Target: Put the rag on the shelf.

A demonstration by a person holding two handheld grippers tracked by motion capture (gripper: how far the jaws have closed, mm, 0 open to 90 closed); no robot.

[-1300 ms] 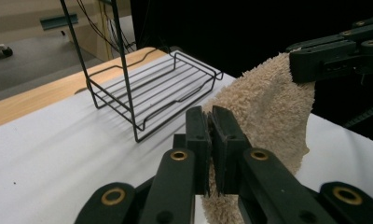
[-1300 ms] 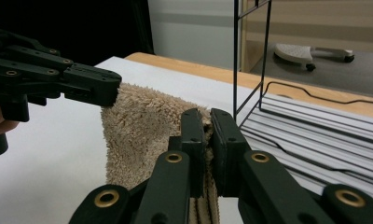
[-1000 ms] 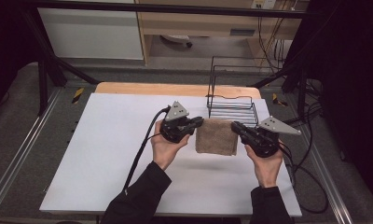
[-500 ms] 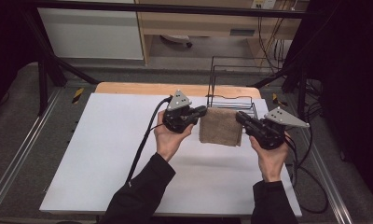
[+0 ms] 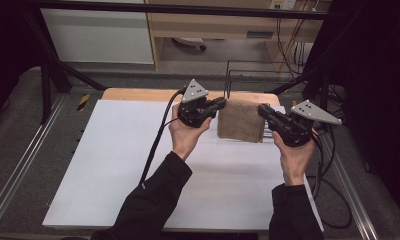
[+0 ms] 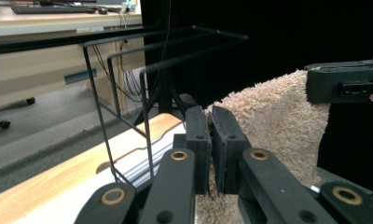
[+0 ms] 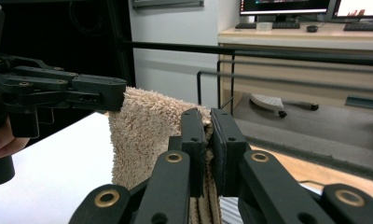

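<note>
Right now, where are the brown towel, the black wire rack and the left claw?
brown towel (image 5: 241, 120), high view, middle of the hanging cloth.
black wire rack (image 6: 97, 100), left gripper view, on a front upright rod.
left claw (image 5: 219, 104), high view, at its tips on the towel's corner.

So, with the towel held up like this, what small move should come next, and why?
Probably carry the towel a little forward over the wire rack. The left gripper and the right gripper each pinch a top corner, the towel hangs lifted between them, and the rack's bars stand just behind it.
</note>
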